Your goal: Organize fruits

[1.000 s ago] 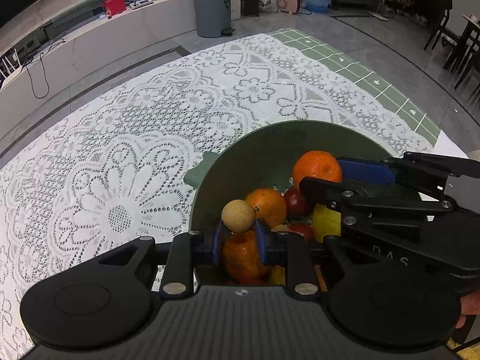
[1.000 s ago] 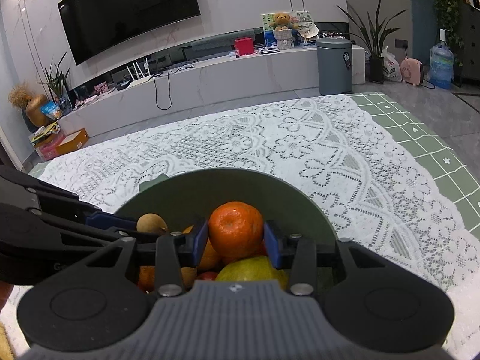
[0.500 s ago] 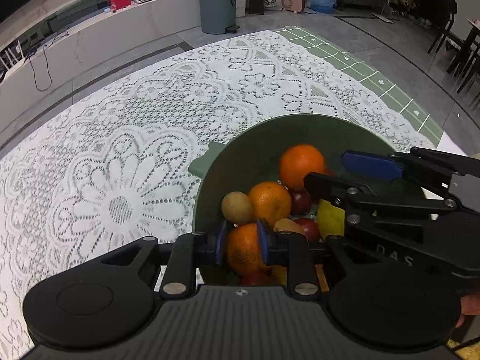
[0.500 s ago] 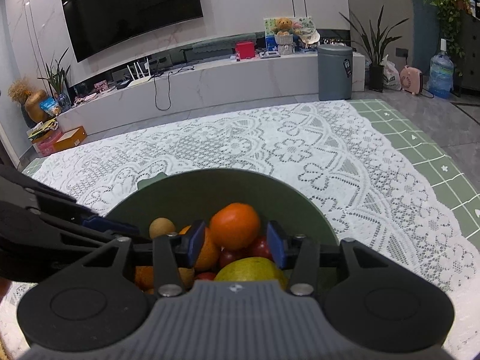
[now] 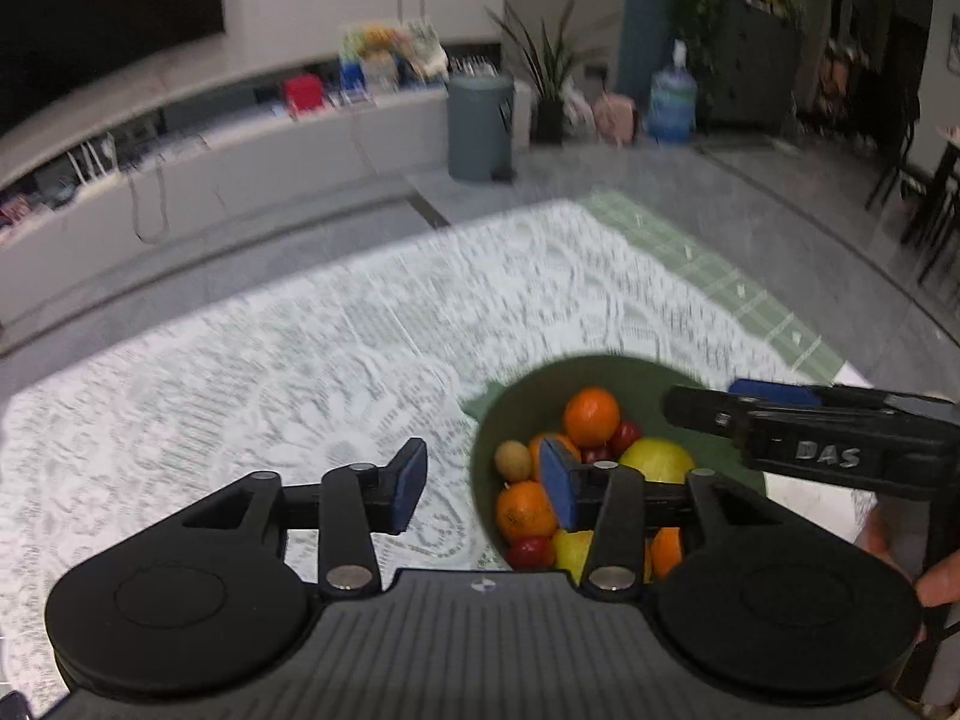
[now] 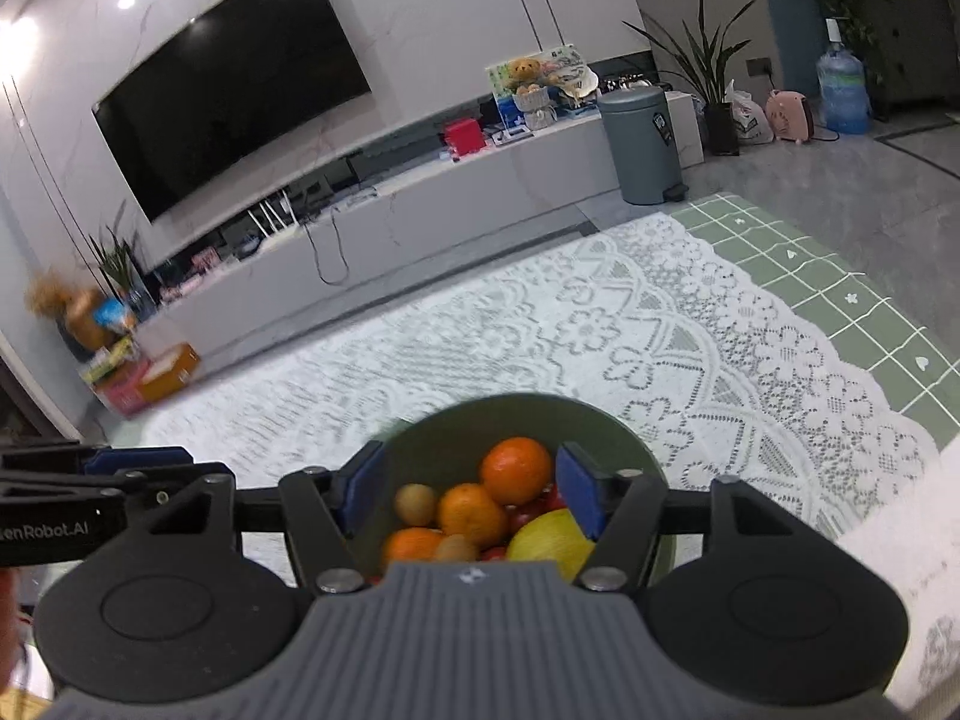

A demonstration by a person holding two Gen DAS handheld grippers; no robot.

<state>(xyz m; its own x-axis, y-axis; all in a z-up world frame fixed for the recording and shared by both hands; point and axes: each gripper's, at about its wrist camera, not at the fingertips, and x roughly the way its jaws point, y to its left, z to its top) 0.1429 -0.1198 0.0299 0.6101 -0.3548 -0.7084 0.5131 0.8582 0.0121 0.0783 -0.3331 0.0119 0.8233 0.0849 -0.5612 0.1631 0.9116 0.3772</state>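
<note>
Fruits (image 6: 474,510): heaped in green bowl (image 6: 600,420); both grippers' jaws just opened, empty. Top orange (image 6: 516,471) judged liable to roll if knocked.

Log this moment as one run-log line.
left tongs: open, empty, jaws just opening | right tongs: open, empty, jaws just opening | fruits: piled in green bowl | lace cloth: under bowl

A white lace cloth (image 6: 630,330) covered most of the table. Under it lay a green mat with white squares (image 6: 840,276), which showed along the far right edge. A green bowl (image 6: 576,420) sat on the lace at the near side, full of fruit.
</note>
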